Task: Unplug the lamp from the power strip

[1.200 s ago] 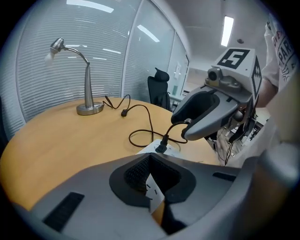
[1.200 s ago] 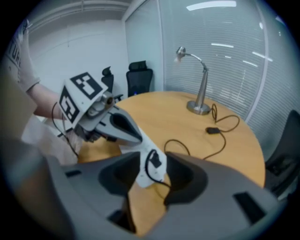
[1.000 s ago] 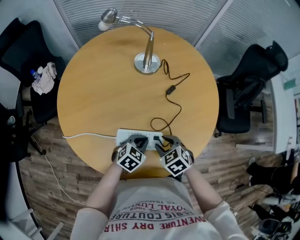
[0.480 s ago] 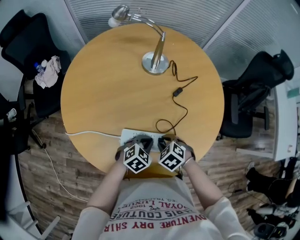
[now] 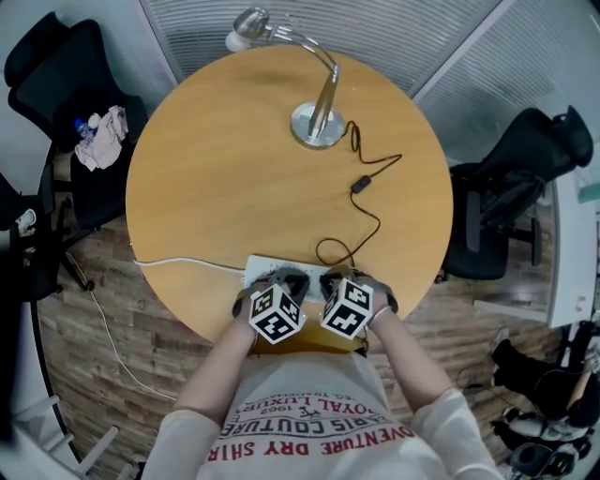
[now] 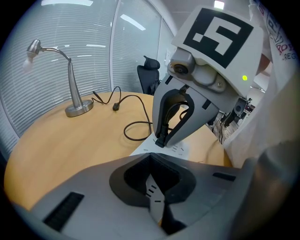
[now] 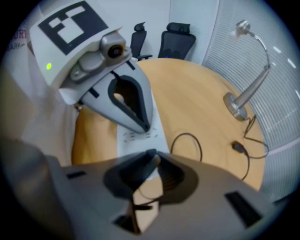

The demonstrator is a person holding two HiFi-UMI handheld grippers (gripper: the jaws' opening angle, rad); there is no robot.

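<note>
One white power strip (image 5: 259, 272) lies at the near edge of the one round wooden desk (image 5: 216, 178), directly under both pairs of jaws. The left gripper (image 7: 146, 125) has its jaws clenched tip to tip, and the tips rest on top of the strip. Just beside it, the right gripper (image 6: 161, 137) has just been closing its jaws and now grasps the single black plug (image 6: 160, 142) seated in the strip.

One black lamp cord (image 5: 370, 220) loops away ahead of the jaws. It passes through one inline switch (image 5: 359, 185) to the one silver lamp (image 5: 317, 127), which stands upright at the far side of the desk, well apart from the jaws. One white cord (image 5: 178, 262) leaves the strip to the left of the jaws and drops over the desk edge.

Black office chairs flank the desk: one left (image 5: 52, 70), bearing crumpled cloth (image 5: 103, 136), and one right (image 5: 525, 178). The floor (image 5: 94, 309) is wood plank. Slatted blinds (image 5: 394, 28) stand beyond the lamp.
</note>
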